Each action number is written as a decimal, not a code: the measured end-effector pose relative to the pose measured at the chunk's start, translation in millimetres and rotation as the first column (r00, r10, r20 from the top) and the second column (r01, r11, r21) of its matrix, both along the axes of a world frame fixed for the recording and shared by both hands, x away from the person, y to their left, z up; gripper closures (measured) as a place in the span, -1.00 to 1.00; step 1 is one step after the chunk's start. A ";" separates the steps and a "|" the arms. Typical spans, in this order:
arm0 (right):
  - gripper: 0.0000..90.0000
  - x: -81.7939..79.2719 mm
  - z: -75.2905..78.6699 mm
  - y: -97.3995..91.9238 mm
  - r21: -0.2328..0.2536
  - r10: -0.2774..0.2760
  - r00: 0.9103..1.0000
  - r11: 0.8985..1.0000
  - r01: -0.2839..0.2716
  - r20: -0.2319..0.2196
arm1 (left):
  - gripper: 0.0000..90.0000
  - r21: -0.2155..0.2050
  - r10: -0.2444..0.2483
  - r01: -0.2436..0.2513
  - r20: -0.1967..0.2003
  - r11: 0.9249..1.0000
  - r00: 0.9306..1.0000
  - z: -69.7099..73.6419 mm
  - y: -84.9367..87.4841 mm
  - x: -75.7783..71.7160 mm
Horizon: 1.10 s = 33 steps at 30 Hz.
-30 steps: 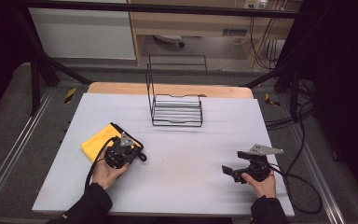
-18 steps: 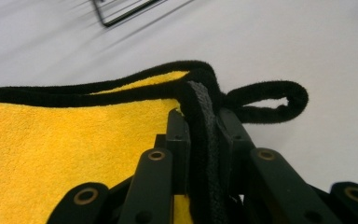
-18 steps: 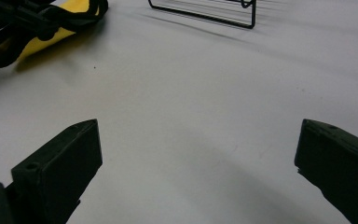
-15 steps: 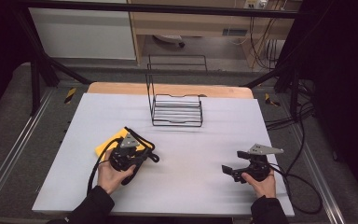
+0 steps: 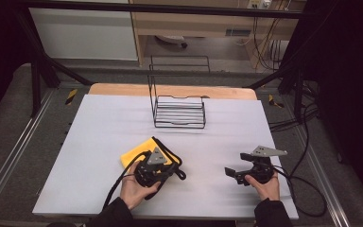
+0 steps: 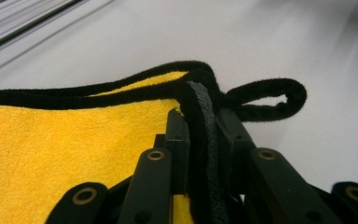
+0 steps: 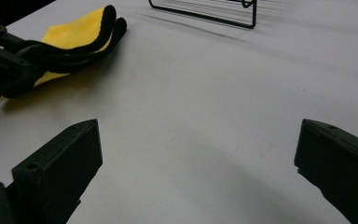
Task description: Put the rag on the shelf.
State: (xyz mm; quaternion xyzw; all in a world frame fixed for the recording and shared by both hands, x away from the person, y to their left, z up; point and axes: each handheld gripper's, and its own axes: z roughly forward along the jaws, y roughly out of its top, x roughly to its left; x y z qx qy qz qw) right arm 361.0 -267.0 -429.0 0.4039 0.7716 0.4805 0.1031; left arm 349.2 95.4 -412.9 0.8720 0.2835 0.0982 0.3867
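A yellow cloth with a black hem (image 5: 136, 153) lies on the white table, left of centre. My left gripper (image 5: 176, 173) is shut on the cloth's black edge (image 6: 200, 116), with the hem pinched between the jaws and a loop of it sticking out past them. The cloth (image 7: 74, 32) also appears in the right gripper view at upper left, bunched against the left gripper. My right gripper (image 5: 230, 174) rests low over the table at the front right, open, with nothing between its jaws.
A black wire rack (image 5: 178, 111) stands at the back middle of the table (image 5: 99, 118), its front edge (image 7: 205, 11) in the right gripper view. Cables trail from both grippers; dark floor and metal frame rails surround the table.
My left gripper has moved right, dragging the cloth's edge with it so the cloth slid and folded toward the table's middle. The right gripper stayed put.
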 end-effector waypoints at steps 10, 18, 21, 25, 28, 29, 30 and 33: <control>-0.96 1.9 1.1 10.8 -0.015 0.020 1.000 1.000 -0.020 -0.011 | 0.14 0.011 -0.020 0.020 -0.007 1.000 1.000 -5.8 -0.1 0.9; -0.91 12.6 6.2 44.5 -0.031 0.054 0.998 0.998 -0.055 -0.025 | -0.45 -0.010 0.053 -0.053 0.014 0.999 0.998 12.4 45.8 4.7; -0.90 15.8 9.3 55.2 -0.039 0.068 0.998 0.997 -0.068 -0.014 | -0.55 -0.010 0.074 -0.074 0.007 0.997 0.997 14.8 67.1 7.1; -0.90 19.2 14.4 73.5 -0.041 0.103 0.995 0.994 -0.104 -0.008 | -0.61 -0.062 0.119 -0.119 0.001 0.991 0.993 16.0 91.2 6.1; -0.91 22.1 15.8 82.3 -0.038 0.111 0.994 0.993 -0.112 -0.009 | -0.68 -0.075 0.145 -0.145 -0.006 0.987 0.989 14.6 102.8 7.0; -0.91 23.0 16.2 85.1 -0.035 0.110 0.994 0.993 -0.111 -0.011 | -0.71 -0.071 0.155 -0.155 -0.011 0.985 0.988 13.5 106.3 7.5; -0.92 24.3 16.6 87.6 -0.036 0.108 0.994 0.993 -0.108 -0.014 | -0.72 -0.071 0.164 -0.164 -0.016 0.984 0.986 12.1 110.4 8.0; -0.92 28.2 17.0 97.3 -0.054 0.108 0.994 0.993 -0.109 -0.020 | -0.73 -0.052 0.198 -0.198 -0.018 0.979 0.980 7.2 122.1 9.1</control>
